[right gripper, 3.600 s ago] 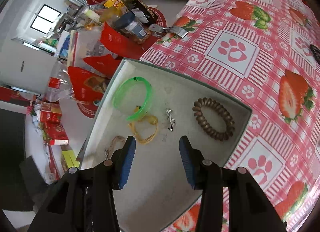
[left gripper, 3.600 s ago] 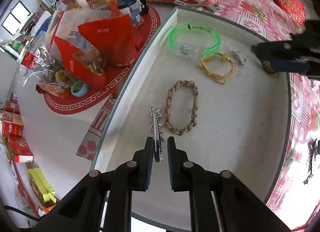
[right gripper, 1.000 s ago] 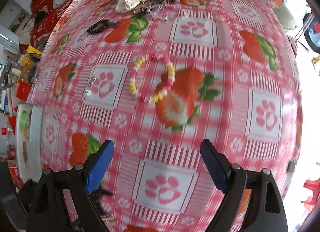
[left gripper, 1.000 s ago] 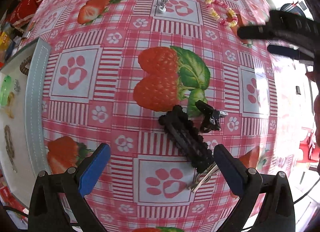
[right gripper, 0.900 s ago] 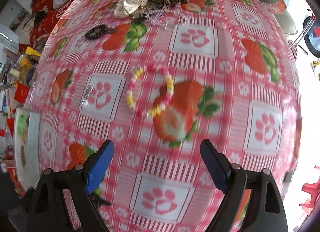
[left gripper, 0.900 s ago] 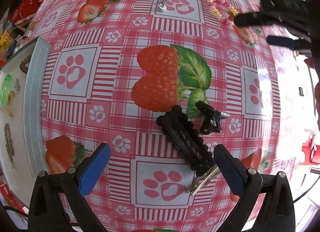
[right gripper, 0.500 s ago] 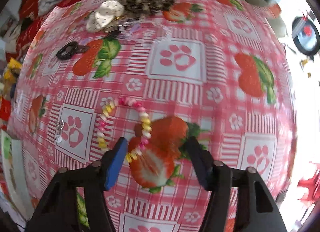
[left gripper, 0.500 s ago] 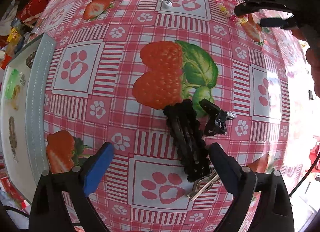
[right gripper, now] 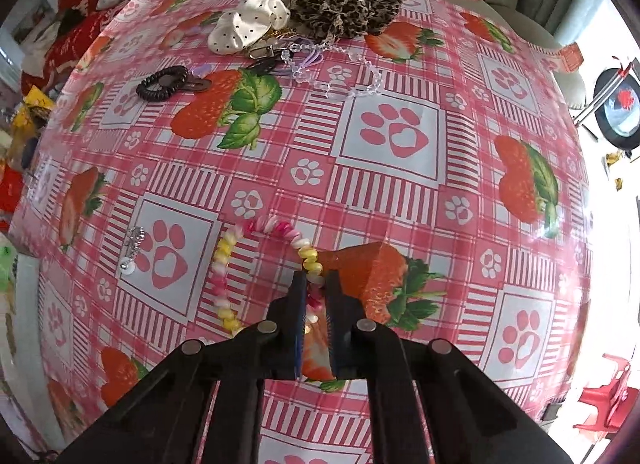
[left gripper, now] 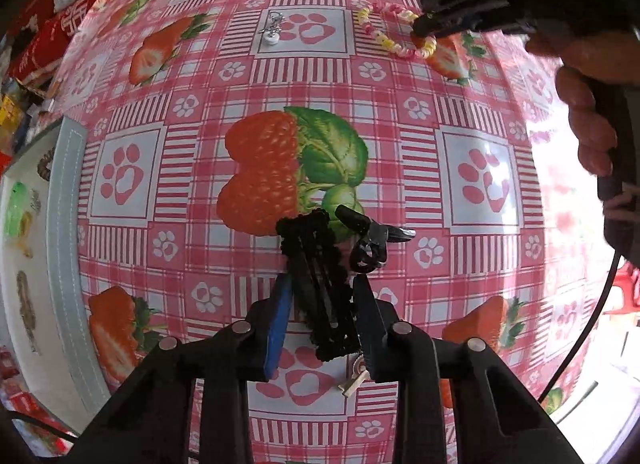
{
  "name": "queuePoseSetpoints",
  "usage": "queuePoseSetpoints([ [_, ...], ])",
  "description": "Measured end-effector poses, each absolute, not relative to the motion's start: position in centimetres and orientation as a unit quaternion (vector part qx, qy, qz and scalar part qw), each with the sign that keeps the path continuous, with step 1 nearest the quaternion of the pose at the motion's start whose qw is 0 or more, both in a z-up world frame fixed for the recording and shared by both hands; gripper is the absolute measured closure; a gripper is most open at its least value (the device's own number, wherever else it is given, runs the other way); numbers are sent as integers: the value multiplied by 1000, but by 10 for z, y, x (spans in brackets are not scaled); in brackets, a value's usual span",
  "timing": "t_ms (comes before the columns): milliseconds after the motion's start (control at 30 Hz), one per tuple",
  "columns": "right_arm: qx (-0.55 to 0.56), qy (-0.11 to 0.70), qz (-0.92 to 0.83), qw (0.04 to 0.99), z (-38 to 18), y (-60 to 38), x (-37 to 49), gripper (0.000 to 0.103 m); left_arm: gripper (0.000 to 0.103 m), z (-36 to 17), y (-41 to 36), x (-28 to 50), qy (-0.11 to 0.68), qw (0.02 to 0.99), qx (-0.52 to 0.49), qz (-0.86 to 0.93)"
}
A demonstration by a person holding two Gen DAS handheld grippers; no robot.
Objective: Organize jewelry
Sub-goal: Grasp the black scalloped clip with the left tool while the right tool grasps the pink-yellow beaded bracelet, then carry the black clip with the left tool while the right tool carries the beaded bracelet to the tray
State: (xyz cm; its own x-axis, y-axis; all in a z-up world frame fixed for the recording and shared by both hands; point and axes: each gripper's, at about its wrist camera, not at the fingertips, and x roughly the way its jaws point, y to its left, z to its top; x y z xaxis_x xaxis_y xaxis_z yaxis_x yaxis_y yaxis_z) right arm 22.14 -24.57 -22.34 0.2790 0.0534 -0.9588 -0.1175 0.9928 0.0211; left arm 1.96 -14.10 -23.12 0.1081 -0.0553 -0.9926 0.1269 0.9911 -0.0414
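Strawberry-and-paw tablecloth covers the table; grey tray at far left edge. My left gripper reaches low and forward, its fingers narrowed around the black scalloped hair clip without visibly pressing it. My right gripper, angled down near the table centre, is clenched on the pink-yellow spiral bracelet.

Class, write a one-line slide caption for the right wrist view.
Right gripper shut on a pink-and-yellow coil bracelet lying on the strawberry tablecloth.
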Motion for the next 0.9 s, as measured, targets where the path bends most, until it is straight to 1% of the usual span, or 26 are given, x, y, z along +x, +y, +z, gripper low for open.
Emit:
queuePoseSetpoints([
  [133, 14, 596, 70, 800, -216, -263, 211, 94, 65, -228, -126, 22, 662, 747, 9, -62],
  [467, 59, 598, 94, 794, -192, -273, 180, 94, 65, -199, -94, 29, 642, 764, -1, -68],
  [900, 85, 608, 127, 779, -170, -239, 147, 94, 65, -162, -34, 26, 609, 791, -22, -44],
])
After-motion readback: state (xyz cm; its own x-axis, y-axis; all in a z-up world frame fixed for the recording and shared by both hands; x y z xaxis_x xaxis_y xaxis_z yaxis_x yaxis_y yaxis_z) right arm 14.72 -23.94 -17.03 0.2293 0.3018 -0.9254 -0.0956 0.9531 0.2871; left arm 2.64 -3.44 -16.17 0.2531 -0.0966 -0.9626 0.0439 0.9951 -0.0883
